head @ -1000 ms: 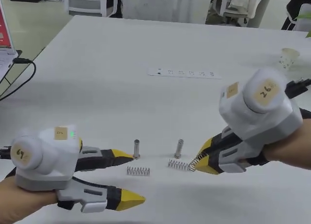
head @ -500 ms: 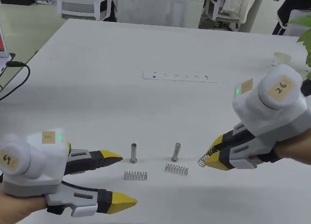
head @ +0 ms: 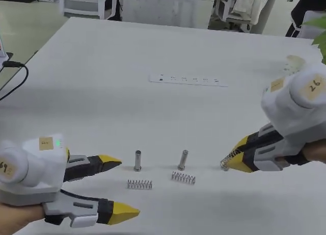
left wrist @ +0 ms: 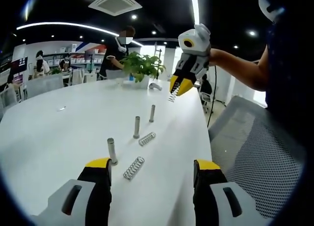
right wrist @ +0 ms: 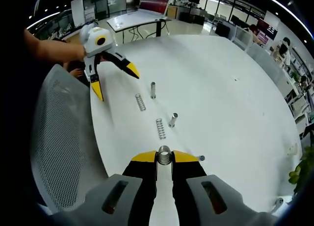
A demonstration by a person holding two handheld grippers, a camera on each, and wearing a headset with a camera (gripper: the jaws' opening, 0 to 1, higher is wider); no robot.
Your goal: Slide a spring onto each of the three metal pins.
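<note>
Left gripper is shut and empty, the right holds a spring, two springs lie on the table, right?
No: the left gripper is open, jaws wide apart in the left gripper view. The right gripper does hold a spring; two springs lie on the table.

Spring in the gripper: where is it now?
The spring is clamped in the right gripper, at the head view's right, right of the middle pin.

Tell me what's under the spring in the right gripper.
The spring, pinched in the right gripper, hangs above the white table. A pin peeks beside the jaws; the spot directly beneath is covered by them.
</note>
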